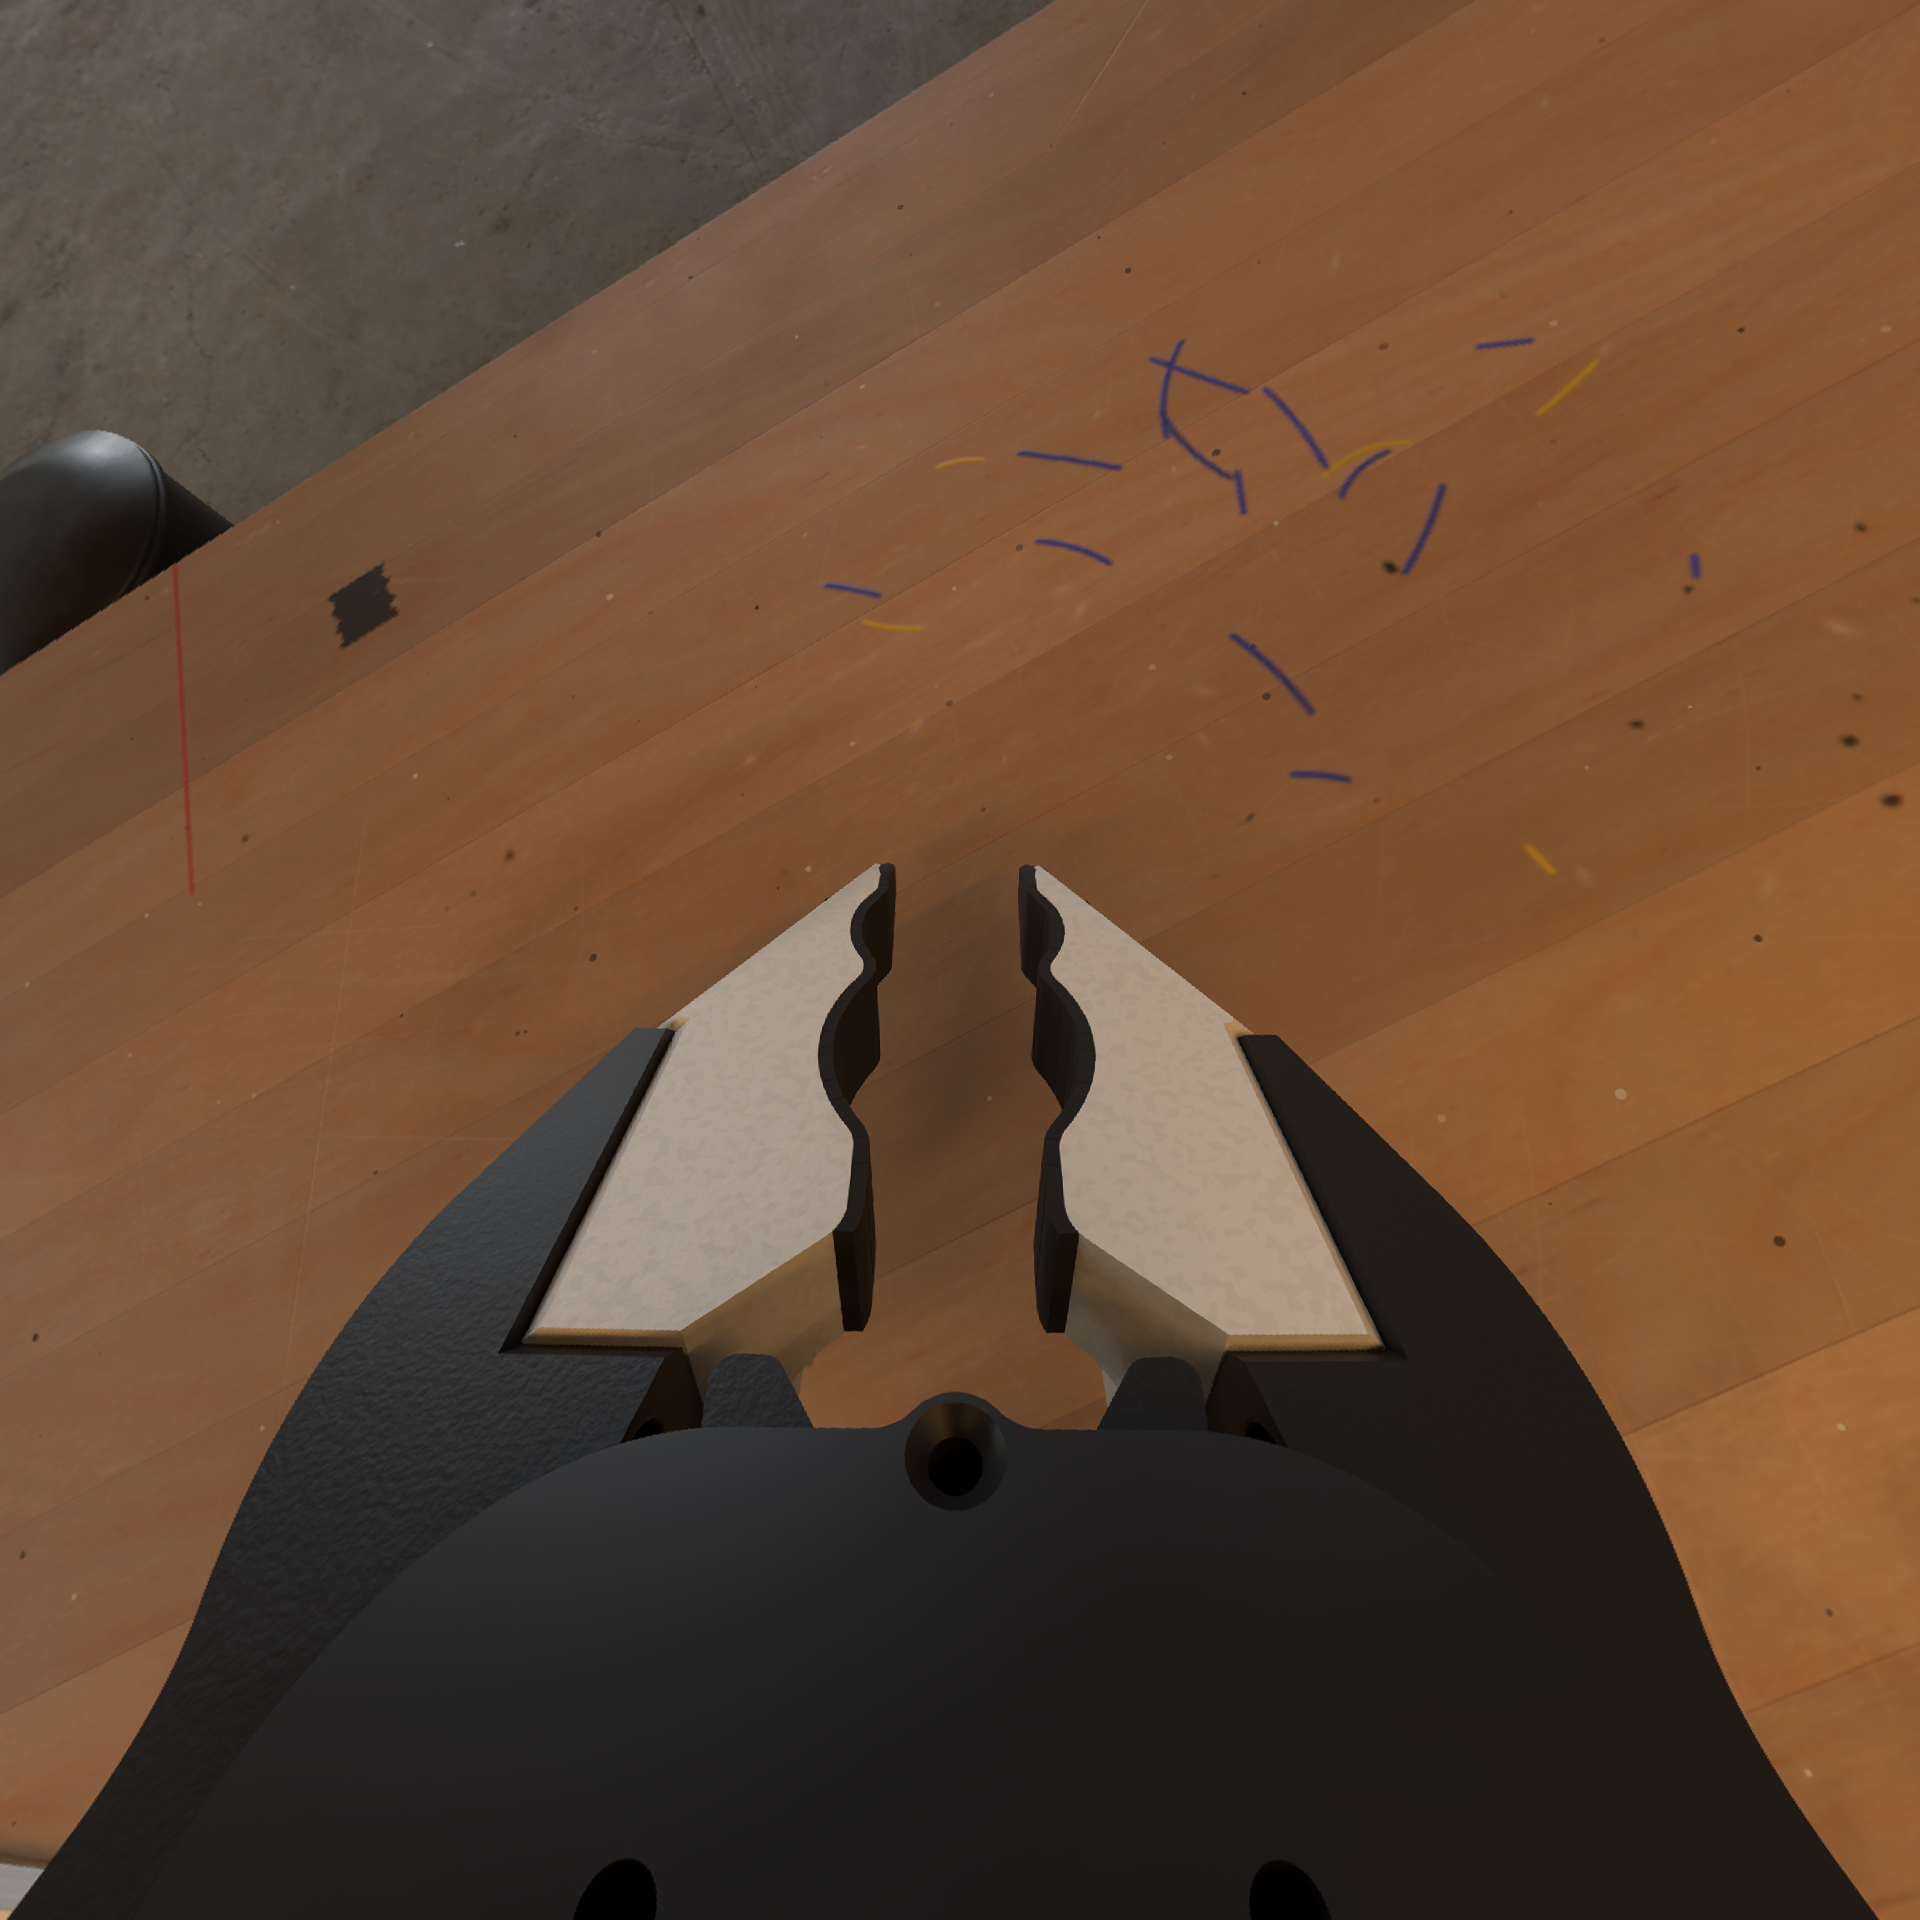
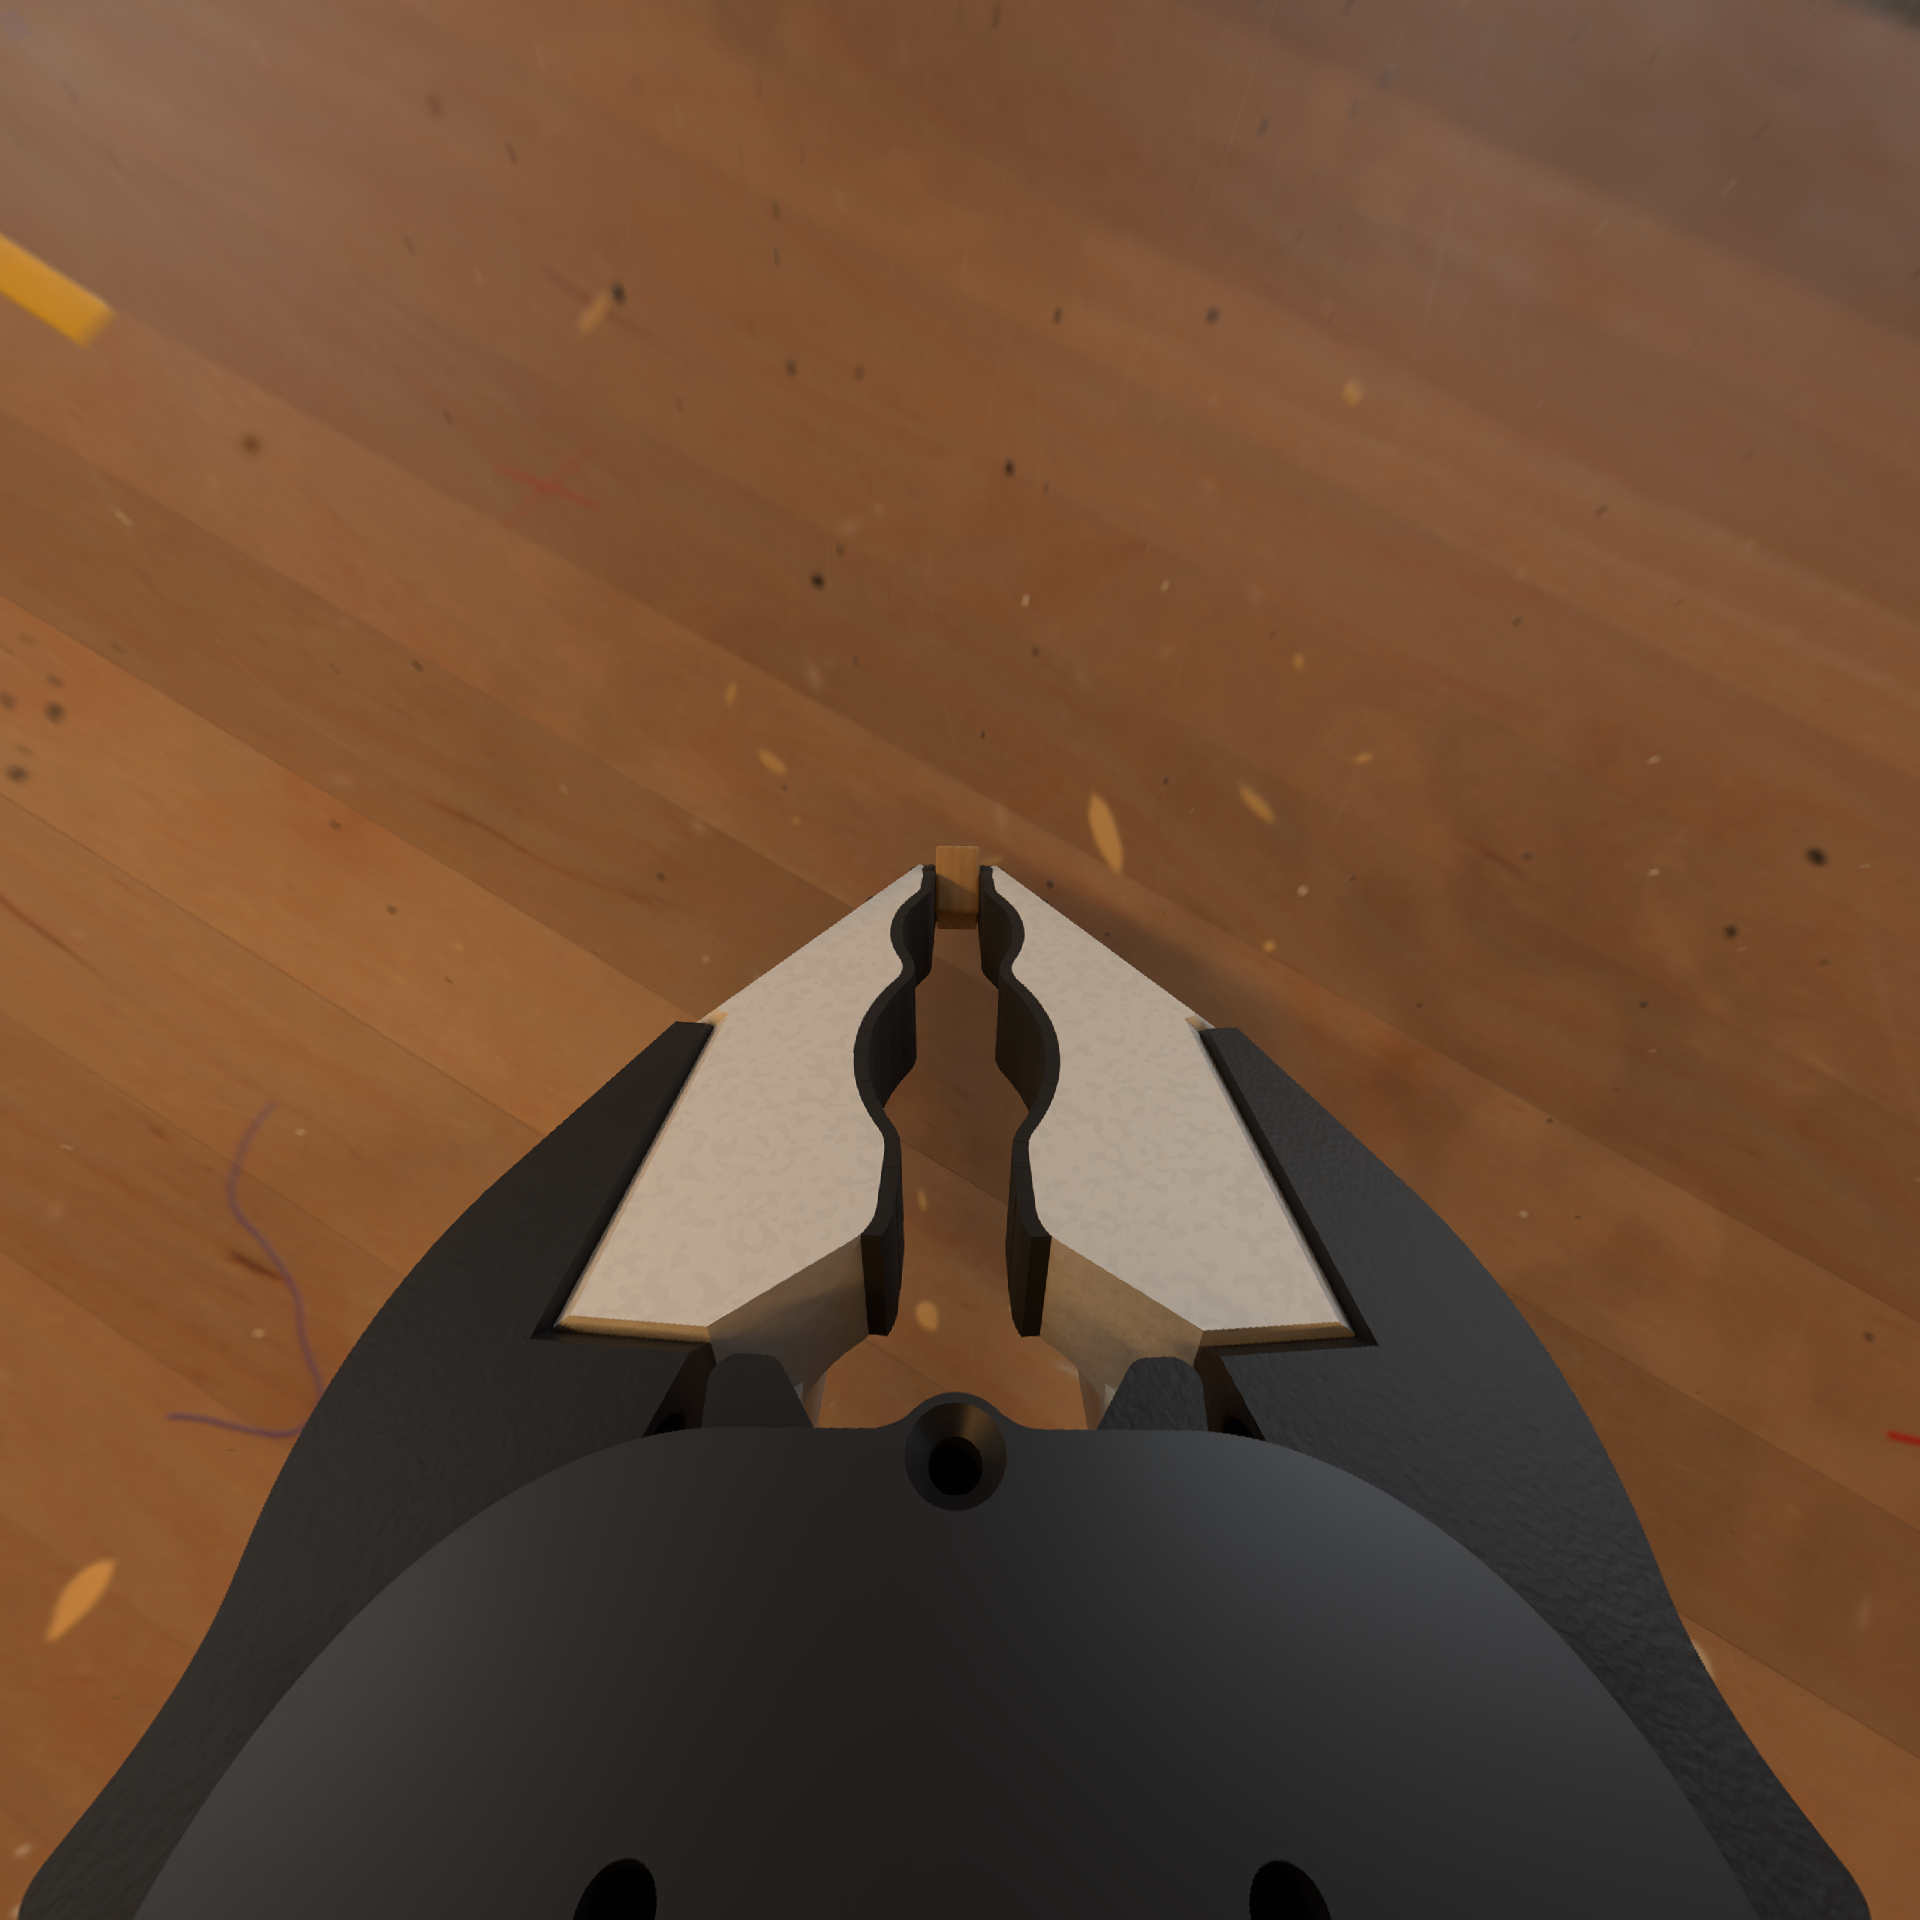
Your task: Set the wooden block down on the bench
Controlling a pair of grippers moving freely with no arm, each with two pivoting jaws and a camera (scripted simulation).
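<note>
Warm brown plank bench (image 1: 520,1039) fills both views, with grey concrete floor (image 1: 312,208) beyond its far edge in the left wrist view. On that side lie a dark square patch (image 1: 364,604) and scattered short blue and yellow thread scraps (image 1: 1195,457). The left gripper (image 1: 956,878), black with pale finger plates, hangs over bare planks, its jaws parted and holding nothing.

In the right wrist view, the right gripper (image 2: 957,883) pinches a small light-tan wooden block (image 2: 957,883) at its very fingertips, above the speckled bench; whether the block touches the wood I cannot tell. It looks tiny, square-edged and smooth. It is probably light and rigid, yet held so near the tips it could slip or twist.
</note>
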